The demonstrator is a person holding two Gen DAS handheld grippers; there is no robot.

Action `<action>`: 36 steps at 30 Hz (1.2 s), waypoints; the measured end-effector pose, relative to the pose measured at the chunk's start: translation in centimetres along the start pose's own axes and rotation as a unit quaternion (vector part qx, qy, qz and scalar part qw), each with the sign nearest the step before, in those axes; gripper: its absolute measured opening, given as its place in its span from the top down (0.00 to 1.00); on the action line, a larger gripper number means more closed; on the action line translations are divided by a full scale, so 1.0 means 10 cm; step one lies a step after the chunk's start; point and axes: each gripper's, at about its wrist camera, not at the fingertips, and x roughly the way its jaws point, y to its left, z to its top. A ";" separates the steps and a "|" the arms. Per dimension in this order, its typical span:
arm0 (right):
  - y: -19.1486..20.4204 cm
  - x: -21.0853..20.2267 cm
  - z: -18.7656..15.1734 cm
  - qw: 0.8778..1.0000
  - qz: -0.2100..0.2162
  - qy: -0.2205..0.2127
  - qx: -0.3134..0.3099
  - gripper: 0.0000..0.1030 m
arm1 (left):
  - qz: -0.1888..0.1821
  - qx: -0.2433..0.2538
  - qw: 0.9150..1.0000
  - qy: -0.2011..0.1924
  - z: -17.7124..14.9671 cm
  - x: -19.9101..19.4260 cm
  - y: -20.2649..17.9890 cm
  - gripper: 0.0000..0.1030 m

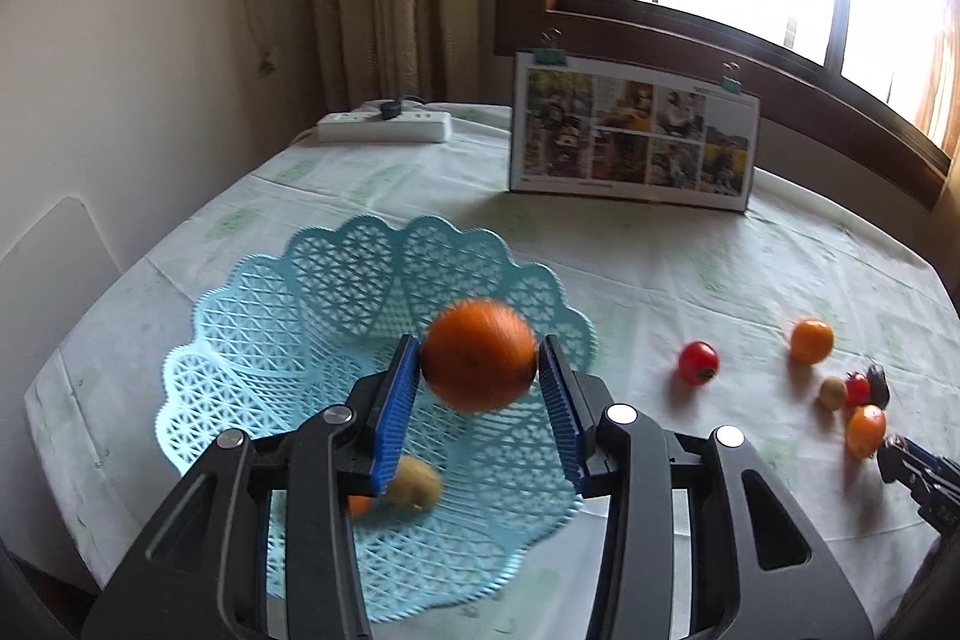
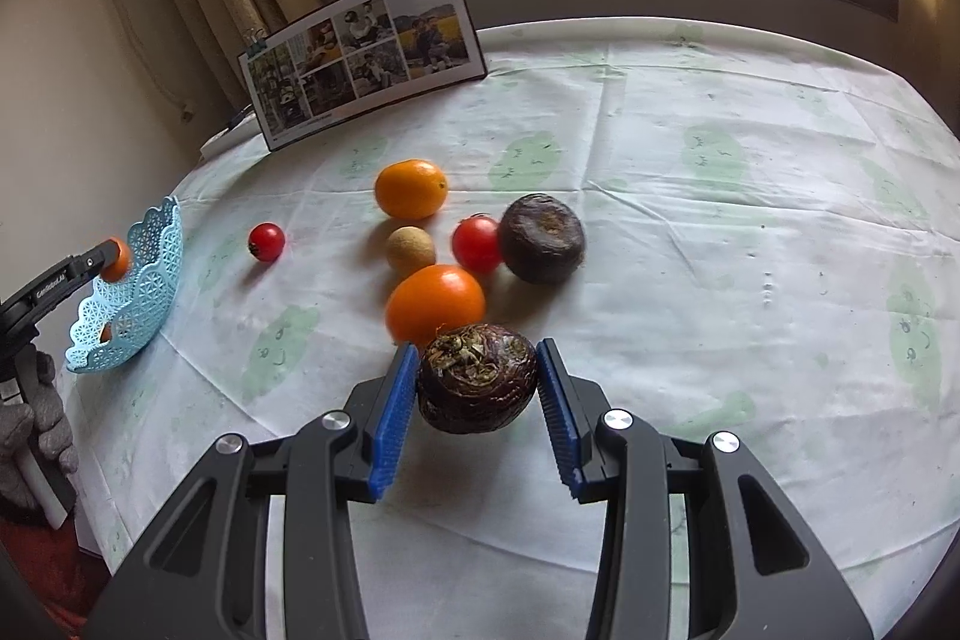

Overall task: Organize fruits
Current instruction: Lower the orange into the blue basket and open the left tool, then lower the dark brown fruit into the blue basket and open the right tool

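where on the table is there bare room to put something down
Bare cloth runs from the dark brown fruit out to the table's right edge, and between the blue basket and the photo board. The patch ahead of the right claw is crowded with loose fruit.
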 end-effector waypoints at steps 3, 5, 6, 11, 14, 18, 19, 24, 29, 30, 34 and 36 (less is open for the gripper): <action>0.10 0.01 0.02 1.000 0.008 0.001 -0.004 0.60 | 0.009 -0.016 1.000 -0.013 0.05 -0.04 0.15 0.23; 0.18 0.01 0.03 1.000 0.014 0.002 -0.008 0.60 | 0.016 -0.025 0.999 -0.024 0.07 -0.08 0.24 0.18; 0.22 0.02 0.04 1.000 0.018 0.003 -0.010 0.60 | 0.019 -0.030 0.999 -0.026 0.07 -0.09 0.31 0.16; 0.47 0.03 0.11 0.999 0.038 0.003 -0.027 0.60 | 0.034 -0.058 0.997 -0.026 0.05 -0.10 0.60 0.09; 0.68 0.07 0.17 0.998 0.057 0.006 -0.041 0.60 | 0.061 -0.063 0.995 -0.037 0.01 -0.13 0.70 0.05; 1.05 0.12 0.23 0.994 0.086 0.010 -0.069 0.60 | 0.076 -0.063 0.994 -0.042 -0.04 -0.15 0.83 0.05; 1.12 0.13 0.24 0.993 0.091 0.010 -0.076 0.60 | 0.074 -0.065 0.994 -0.040 -0.06 -0.15 0.86 0.05; 1.62 0.20 0.30 0.985 0.124 0.011 -0.117 0.60 | 0.075 -0.068 0.994 -0.037 -0.12 -0.15 0.97 0.05; 2.06 0.31 0.34 0.977 0.152 0.013 -0.146 0.60 | 0.077 -0.073 0.994 -0.035 -0.16 -0.16 1.06 0.04; 2.15 0.33 0.34 0.976 0.157 0.014 -0.152 0.60 | 0.078 -0.075 0.993 -0.035 -0.17 -0.16 1.08 0.04; 2.41 0.43 0.35 0.971 0.169 0.021 -0.169 0.60 | 0.081 -0.085 0.992 -0.034 -0.20 -0.17 1.17 0.03; 2.52 0.48 0.34 0.969 0.175 0.024 -0.174 0.60 | 0.082 -0.087 0.992 -0.033 -0.21 -0.17 1.20 0.03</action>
